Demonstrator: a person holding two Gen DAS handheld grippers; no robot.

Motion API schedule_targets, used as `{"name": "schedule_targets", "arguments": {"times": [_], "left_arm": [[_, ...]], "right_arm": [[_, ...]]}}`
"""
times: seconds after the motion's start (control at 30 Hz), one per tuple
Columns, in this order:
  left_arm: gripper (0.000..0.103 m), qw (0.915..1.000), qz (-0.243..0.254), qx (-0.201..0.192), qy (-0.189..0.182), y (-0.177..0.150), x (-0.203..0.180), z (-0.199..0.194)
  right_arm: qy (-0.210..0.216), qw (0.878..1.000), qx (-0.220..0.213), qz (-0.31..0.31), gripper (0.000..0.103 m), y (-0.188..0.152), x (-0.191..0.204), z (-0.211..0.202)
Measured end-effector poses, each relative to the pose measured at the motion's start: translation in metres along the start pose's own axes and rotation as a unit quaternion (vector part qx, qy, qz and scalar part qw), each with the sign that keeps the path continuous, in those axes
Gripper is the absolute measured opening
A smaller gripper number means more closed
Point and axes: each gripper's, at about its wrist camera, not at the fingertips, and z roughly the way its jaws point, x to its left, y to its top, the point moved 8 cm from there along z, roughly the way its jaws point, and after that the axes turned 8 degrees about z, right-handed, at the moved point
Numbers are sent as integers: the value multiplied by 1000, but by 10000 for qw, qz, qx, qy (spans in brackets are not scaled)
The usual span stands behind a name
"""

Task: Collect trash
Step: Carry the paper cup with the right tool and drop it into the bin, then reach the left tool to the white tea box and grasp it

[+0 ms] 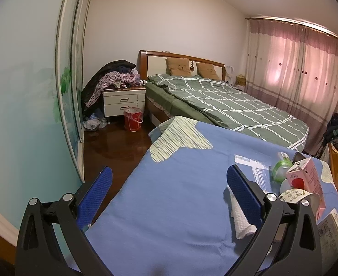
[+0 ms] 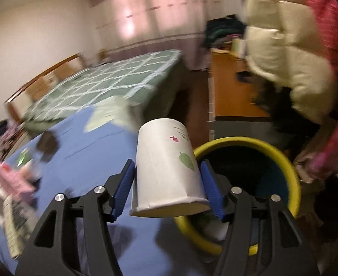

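I see a bedroom: my left gripper (image 1: 169, 189) hangs with its jaws spread wide and nothing between them, over a table draped in a blue cloth (image 1: 169, 207) with pale striped patches. On the cloth near its right finger lies a crumpled white tissue (image 1: 240, 220), and beyond it a cluster of trash — a pink carton (image 1: 307, 179), a green-and-clear bottle (image 1: 281, 168), a roll of tape (image 1: 297, 195) and a printed box (image 1: 332, 230). Past the table stands a bed with a green checked duvet (image 1: 226, 103), a white nightstand (image 1: 124, 102) heaped with clothes, a red bucket (image 1: 133, 119) on the dark wood floor, and pink curtains (image 1: 307, 69). My right gripper (image 2: 167, 188) clamps a white paper cup (image 2: 166, 170) with a green leaf print, held beside the table edge just at the rim of a yellow bin (image 2: 281, 158); the view is blurred.
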Motion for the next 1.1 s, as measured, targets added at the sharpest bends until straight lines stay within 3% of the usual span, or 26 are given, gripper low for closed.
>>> {"name": "schedule_targets", "arguments": {"times": [0.2, 0.3, 0.37, 0.43, 0.7, 0.93, 1.03, 1.1], "left_arm": [[98, 10000, 61, 16, -7, -1, -4, 0], [98, 9999, 105, 14, -14, -1, -6, 0], [98, 9999, 144, -7, -4, -1, -8, 0], [98, 9998, 190, -30, -4, -1, -10, -1], [98, 9970, 716, -218, -201, 0, -46, -18], [98, 9877, 1114, -266, -1062, -12, -122, -77], [98, 9773, 1316, -152, -1653, -26, -167, -108], [98, 9657, 1527, -49, -2099, -40, -200, -129]], "right_arm": [[-535, 9969, -166, 551, 58, 13, -40, 11], [-857, 9928, -350, 763, 66, 17, -56, 12], [-1012, 9905, -446, 819, 77, 16, -60, 12], [-1052, 9893, -535, 853, 84, 16, -64, 12], [-1125, 9883, -632, 814, 87, 13, -62, 12], [-1089, 9889, -656, 770, 87, 12, -59, 11], [-1040, 9894, -637, 785, 87, 13, -59, 11], [-999, 9898, -644, 788, 87, 12, -59, 11]]}}
